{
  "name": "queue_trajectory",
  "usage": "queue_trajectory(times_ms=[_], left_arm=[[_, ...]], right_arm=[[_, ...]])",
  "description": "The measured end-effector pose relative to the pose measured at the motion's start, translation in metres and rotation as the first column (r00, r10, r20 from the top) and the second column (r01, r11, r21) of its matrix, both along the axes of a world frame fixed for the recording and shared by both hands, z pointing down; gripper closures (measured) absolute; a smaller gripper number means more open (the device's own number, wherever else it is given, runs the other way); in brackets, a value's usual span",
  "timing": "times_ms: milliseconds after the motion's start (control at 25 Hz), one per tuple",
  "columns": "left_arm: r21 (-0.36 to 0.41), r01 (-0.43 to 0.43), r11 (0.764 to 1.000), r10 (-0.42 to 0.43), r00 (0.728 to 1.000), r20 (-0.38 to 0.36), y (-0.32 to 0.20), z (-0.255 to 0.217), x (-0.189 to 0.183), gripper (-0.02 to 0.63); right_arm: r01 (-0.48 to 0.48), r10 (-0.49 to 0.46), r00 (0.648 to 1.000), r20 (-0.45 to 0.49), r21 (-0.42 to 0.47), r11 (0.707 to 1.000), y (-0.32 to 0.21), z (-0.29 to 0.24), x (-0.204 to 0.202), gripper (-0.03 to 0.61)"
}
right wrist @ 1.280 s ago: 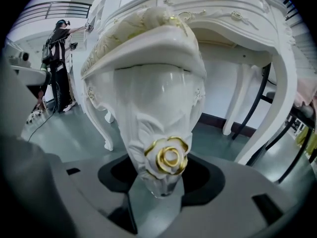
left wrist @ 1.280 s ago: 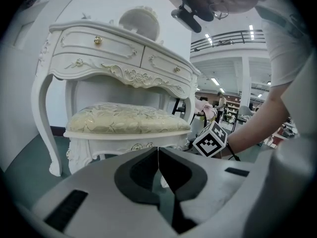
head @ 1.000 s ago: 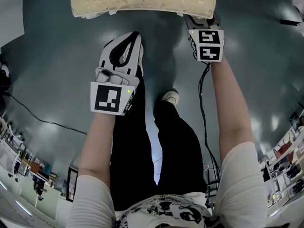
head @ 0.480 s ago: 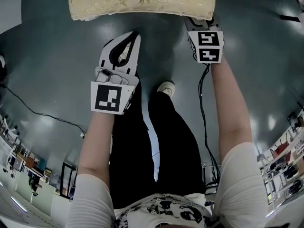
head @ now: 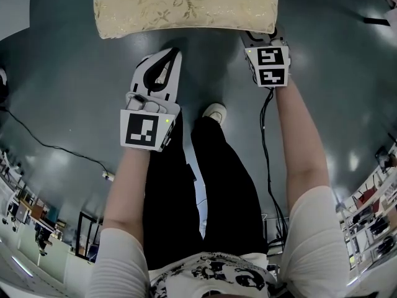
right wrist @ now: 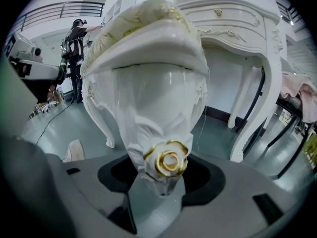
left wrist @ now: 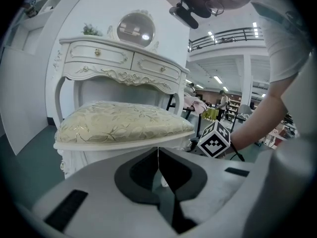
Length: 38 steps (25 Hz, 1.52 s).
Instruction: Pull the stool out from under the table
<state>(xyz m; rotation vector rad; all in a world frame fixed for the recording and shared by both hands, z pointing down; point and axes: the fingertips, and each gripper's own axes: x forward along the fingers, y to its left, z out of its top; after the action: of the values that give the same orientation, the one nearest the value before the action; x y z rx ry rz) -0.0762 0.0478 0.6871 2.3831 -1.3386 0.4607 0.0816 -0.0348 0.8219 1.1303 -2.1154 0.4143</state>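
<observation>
The stool (head: 186, 8) stands on the grey floor (head: 74, 85) straight ahead of the person, its pale gold-patterned cushion filling the top of the head view. In the left gripper view the stool (left wrist: 124, 123) stands in front of the white dressing table (left wrist: 119, 63). Its seat looks to be forward of the table's drawer front, though the angle is poor and I cannot tell whether its back legs are under it.

The right claw (head: 262, 37) reaches under the cushion's near right corner, the marker cube on top facing up. In its own view the right claw (right wrist: 163, 185) is closed on the stool (right wrist: 148, 48) at a carved white corner. The two dark pads press either side of the carving just behind a gold rose (right wrist: 169, 162). The dressing table (right wrist: 247, 24) rises behind and to the right.

The left claw (head: 176, 51) hangs just short of the cushion's front edge and apart from it. In its own view the left claw (left wrist: 158, 152) has its tips drawn fully together, with only a thin seam between them and nothing held. A white shoe (head: 215, 112) rests on the floor between the two arms.
</observation>
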Motion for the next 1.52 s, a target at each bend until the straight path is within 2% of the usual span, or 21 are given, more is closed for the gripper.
queue_trajectory(times_ms=[240, 400, 680, 720, 840, 1040, 1160, 1520], left_arm=[[0.008, 0.004, 1.0, -0.004, 1.0, 0.006, 0.005, -0.009, 0.003, 0.592], [0.022, 0.007, 1.0, -0.007, 1.0, -0.006, 0.009, -0.025, 0.007, 0.592], [-0.006, 0.01, 1.0, -0.011, 0.999, -0.031, 0.016, -0.05, 0.009, 0.592], [-0.01, 0.008, 1.0, -0.008, 0.999, -0.032, 0.016, -0.057, 0.01, 0.592], [-0.009, 0.004, 1.0, -0.004, 0.999, -0.036, 0.011, -0.08, 0.009, 0.592], [0.015, 0.018, 1.0, -0.017, 0.998, -0.052, -0.006, -0.126, 0.0, 0.592], [0.036, 0.034, 0.999, -0.031, 0.997, -0.069, -0.021, -0.16, -0.008, 0.592], [0.118, 0.042, 0.992, -0.029, 0.993, -0.113, -0.079, -0.292, -0.032, 0.592]], right_arm=[[-0.018, 0.017, 0.999, -0.036, -0.03, 0.999, 0.001, -0.002, 0.003, 0.301], [-0.087, 0.085, 0.995, -0.043, -0.043, 0.995, 0.012, -0.012, 0.014, 0.287], [-0.184, 0.184, 0.983, -0.01, -0.079, 0.98, 0.049, -0.054, 0.033, 0.29], [-0.2, 0.201, 0.98, -0.003, -0.08, 0.976, 0.054, -0.065, 0.035, 0.297], [-0.253, 0.253, 0.968, -0.001, -0.022, 0.967, 0.063, -0.106, 0.035, 0.433], [-0.297, 0.297, 0.955, 0.023, 0.007, 0.955, 0.067, -0.164, 0.018, 0.536], [-0.299, 0.297, 0.954, 0.044, 0.034, 0.954, 0.059, -0.208, 0.004, 0.561], [-0.277, 0.261, 0.956, 0.133, 0.126, 0.953, 0.012, -0.373, -0.042, 0.561]])
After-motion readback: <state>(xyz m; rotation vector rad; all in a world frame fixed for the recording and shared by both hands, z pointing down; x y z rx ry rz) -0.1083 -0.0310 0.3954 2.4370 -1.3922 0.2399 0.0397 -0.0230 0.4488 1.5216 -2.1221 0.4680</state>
